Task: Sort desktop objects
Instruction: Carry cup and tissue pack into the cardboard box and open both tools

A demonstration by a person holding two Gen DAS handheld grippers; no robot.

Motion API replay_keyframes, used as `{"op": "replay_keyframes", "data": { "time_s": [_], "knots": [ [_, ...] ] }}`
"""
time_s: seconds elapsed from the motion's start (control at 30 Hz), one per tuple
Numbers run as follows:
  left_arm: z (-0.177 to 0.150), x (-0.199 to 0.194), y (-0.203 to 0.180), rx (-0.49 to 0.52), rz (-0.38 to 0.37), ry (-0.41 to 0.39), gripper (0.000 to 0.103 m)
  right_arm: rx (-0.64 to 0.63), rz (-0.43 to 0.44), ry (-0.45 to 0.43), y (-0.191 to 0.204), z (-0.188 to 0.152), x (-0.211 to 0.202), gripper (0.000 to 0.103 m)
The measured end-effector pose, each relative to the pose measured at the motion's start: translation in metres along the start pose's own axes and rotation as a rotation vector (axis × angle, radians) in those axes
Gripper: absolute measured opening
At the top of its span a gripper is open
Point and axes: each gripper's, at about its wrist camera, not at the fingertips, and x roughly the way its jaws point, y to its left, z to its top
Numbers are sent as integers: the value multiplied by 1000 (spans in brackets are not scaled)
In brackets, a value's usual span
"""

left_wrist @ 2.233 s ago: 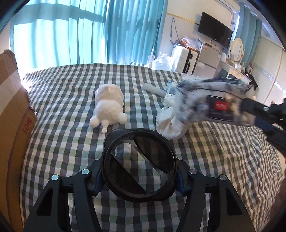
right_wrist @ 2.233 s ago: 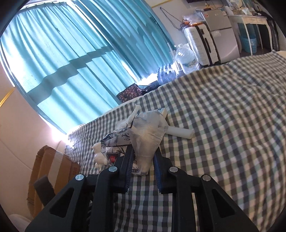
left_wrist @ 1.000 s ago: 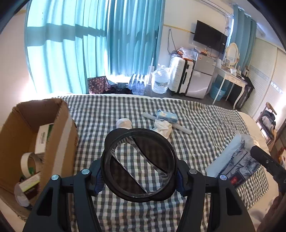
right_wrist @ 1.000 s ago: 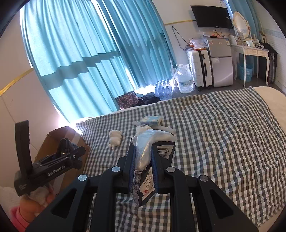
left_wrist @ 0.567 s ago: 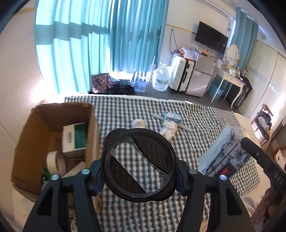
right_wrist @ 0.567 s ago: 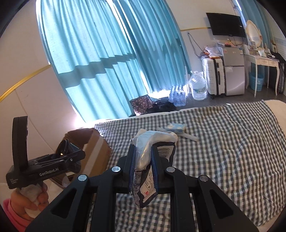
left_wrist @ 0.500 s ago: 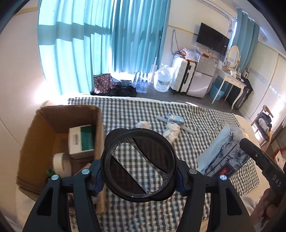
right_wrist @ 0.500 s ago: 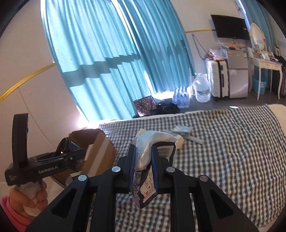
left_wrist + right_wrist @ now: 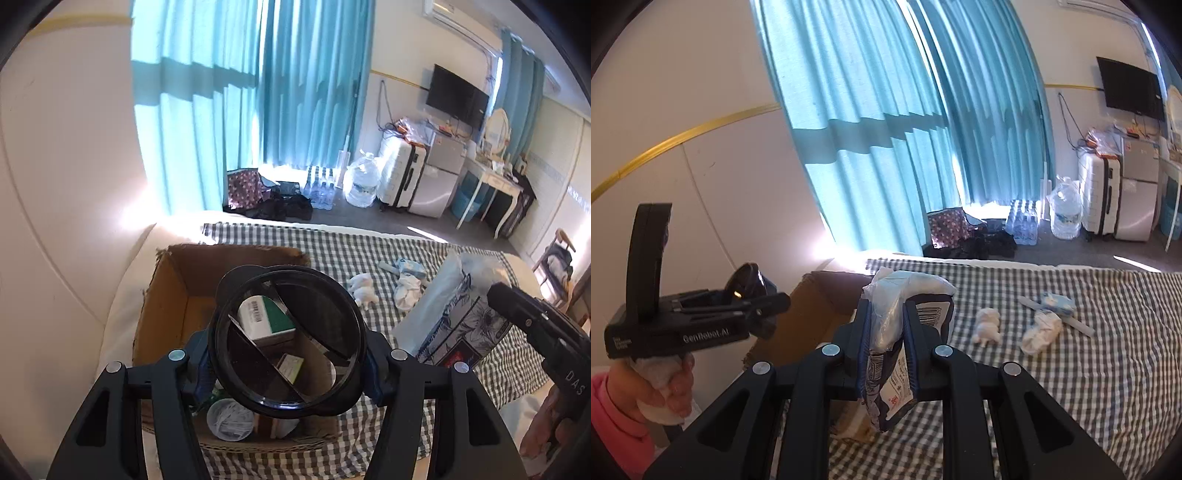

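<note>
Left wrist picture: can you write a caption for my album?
Left gripper holding a round black dish above the cardboard box on the checkered cloth.

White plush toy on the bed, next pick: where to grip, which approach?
Grip the white plush toy across its rounded body, coming from above. It lies flat on the checked bedspread, apart from the crumpled white cloth, so both flanks look free; its small limbs likely give poor purchase.

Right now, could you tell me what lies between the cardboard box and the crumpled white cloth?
A small white toy lies on the checked cover between the box and the cloth, clearest in the right wrist view.
</note>
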Motion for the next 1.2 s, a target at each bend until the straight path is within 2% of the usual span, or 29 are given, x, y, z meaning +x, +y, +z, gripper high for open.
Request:
{"op": "replay_keyframes", "data": {
  "time_s": [0.17, 0.47, 0.63, 0.73, 0.9, 0.93, 0.97, 1.0, 1.03, 1.07, 1.1, 1.2],
  "knots": [
    [-11, 19, 31, -41, -45, 42, 63, -54, 7, 20, 42, 5, 23, 16],
    [-28, 33, 56, -7, -64, 35, 63, -118, -10, 97, 96, -2, 84, 16],
    [-29, 45, 67, -44, -91, 48, 63, -145, -30, 126, 108, -7, 110, 16],
    [-31, 50, 72, -48, -79, 51, 63, -146, -25, 139, 111, -7, 120, 16],
    [-33, 57, 78, -67, -78, 80, 64, -106, -20, 161, 107, -6, 133, 17],
    [-33, 58, 78, -65, -72, 81, 67, -89, -18, 161, 106, -5, 134, 18],
    [-33, 57, 77, -65, -63, 77, 74, -72, -11, 162, 104, -5, 134, 23],
    [-33, 56, 77, -64, -50, 69, 78, -58, -7, 162, 102, -5, 135, 37],
    [-34, 56, 76, -65, -43, 64, 86, -46, -13, 159, 101, -4, 134, 45],
    [-34, 56, 77, -68, -41, 60, 88, -42, -30, 148, 101, -4, 133, 57],
    [-34, 56, 77, -71, -43, 59, 88, -44, -42, 131, 101, -4, 131, 62],
    [-34, 59, 77, -70, -32, 65, 90, -55, -53, 129, 101, -3, 128, 66]
  ]
}}
